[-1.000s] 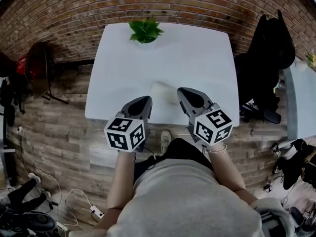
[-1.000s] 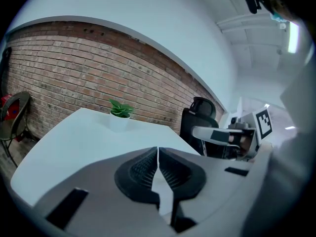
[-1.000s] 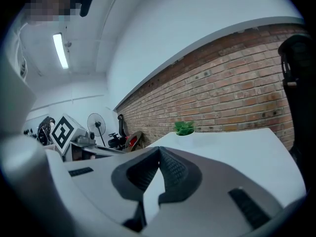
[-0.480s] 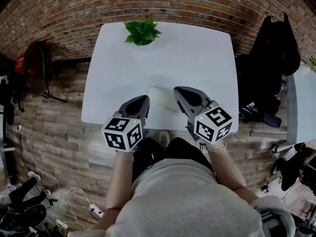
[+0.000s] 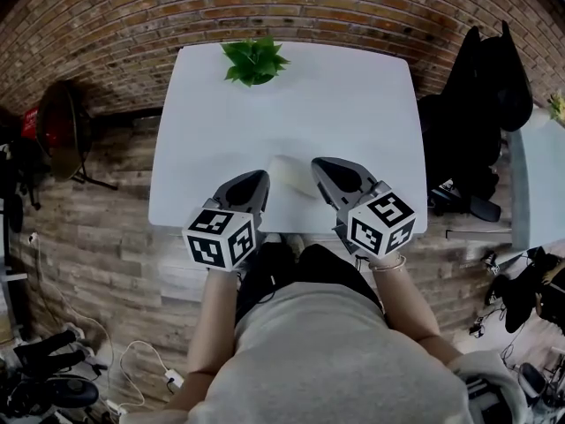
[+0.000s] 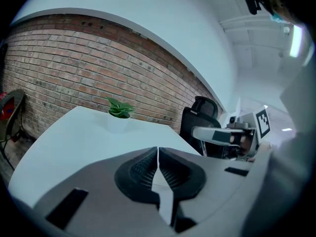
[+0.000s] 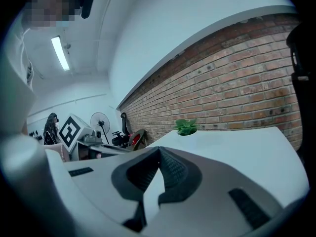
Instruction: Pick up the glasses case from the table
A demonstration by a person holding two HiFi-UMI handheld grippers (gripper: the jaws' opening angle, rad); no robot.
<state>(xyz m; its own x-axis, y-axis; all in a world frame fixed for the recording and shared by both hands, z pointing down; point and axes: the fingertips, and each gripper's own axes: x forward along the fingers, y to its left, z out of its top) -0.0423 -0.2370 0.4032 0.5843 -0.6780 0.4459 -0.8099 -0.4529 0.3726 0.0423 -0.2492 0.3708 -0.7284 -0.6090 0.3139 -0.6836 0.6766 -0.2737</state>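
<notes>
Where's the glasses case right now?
In the head view, the glasses case lies near the table's front edge, between the tips of the left hand-held gripper and the right hand-held gripper.

The glasses case (image 5: 284,171) is lying flat on the white table (image 5: 344,104) — a pale, cream-white, rounded shape, barely standing out against the top. It is sitting toward the table's 6 o'clock edge, its length running roughly from 10 to 4 o'clock, the 4 o'clock end passing out of sight.
</notes>
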